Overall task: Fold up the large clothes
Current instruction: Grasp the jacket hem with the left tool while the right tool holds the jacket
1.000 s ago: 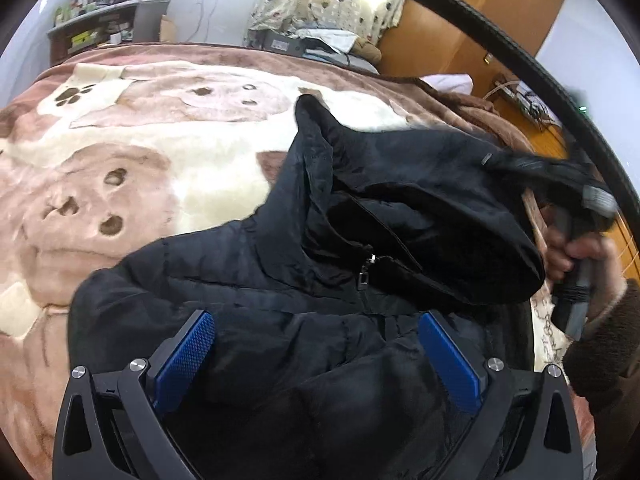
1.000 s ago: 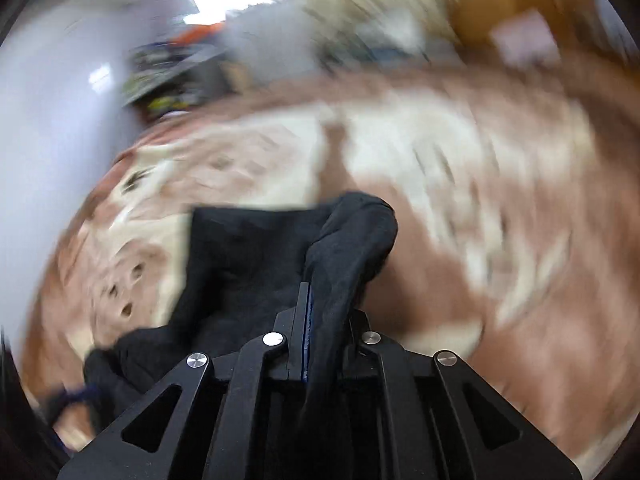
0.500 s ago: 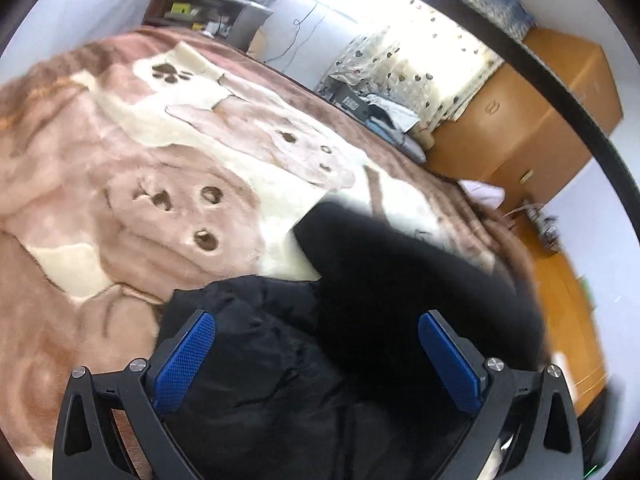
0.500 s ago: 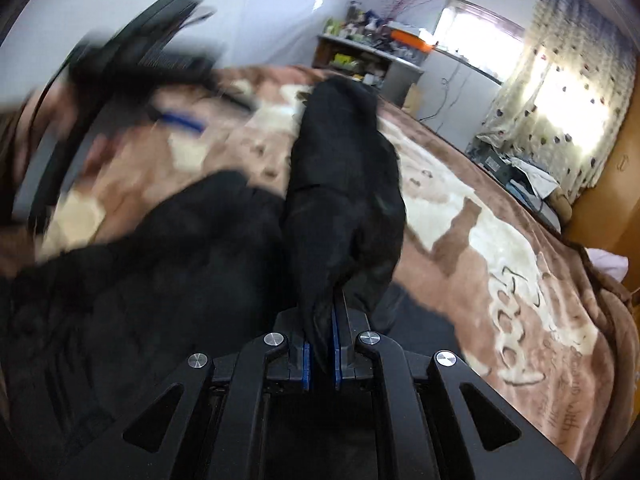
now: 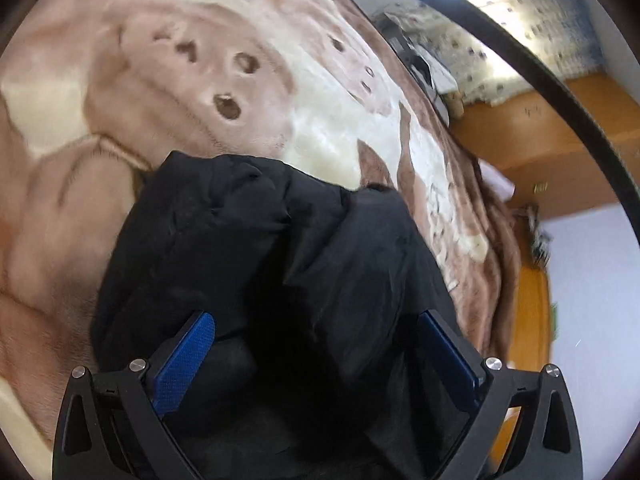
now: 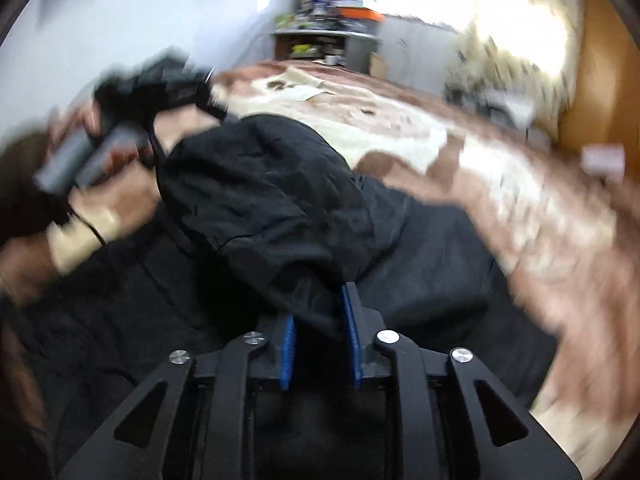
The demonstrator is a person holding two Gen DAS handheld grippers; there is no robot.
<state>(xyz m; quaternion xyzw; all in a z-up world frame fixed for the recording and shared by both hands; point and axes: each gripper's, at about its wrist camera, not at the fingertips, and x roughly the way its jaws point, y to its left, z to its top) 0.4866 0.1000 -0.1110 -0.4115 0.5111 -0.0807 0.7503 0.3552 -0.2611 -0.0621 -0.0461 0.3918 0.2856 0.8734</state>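
A black puffer jacket [image 5: 280, 248] is seen bunched on a bed covered w/ a brown-and-cream blanket [image 5: 200, 92] printed w/ bear faces. In the left wrist view the jacket is heaped in thick folds directly ahead of the left gripper [image 5: 316, 352]. Its blue pads [image 5: 184, 356] are held wide apart on either side of the fabric; nothing is pinched, so this gripper is released.

In the right wrist view, blurred, a folded sleeve or flap of the jacket [image 6: 260, 200] is laid across the jacket body toward the upper left, w/ its near end running down between the pads of the right gripper [image 6: 320, 344]. The jaws have just been opening: a narrow gap is visible, fabric is between the pads, and whether it is pressed by them cannot be told through the blur.

At the left edge of that view a hand [image 6: 108, 184] is seen gripping the handle of the left gripper [image 6: 168, 80], just beside the jacket. A cluttered shelf [image 6: 324, 44] and a curtained window [image 6: 512, 40] are made out beyond the bed.
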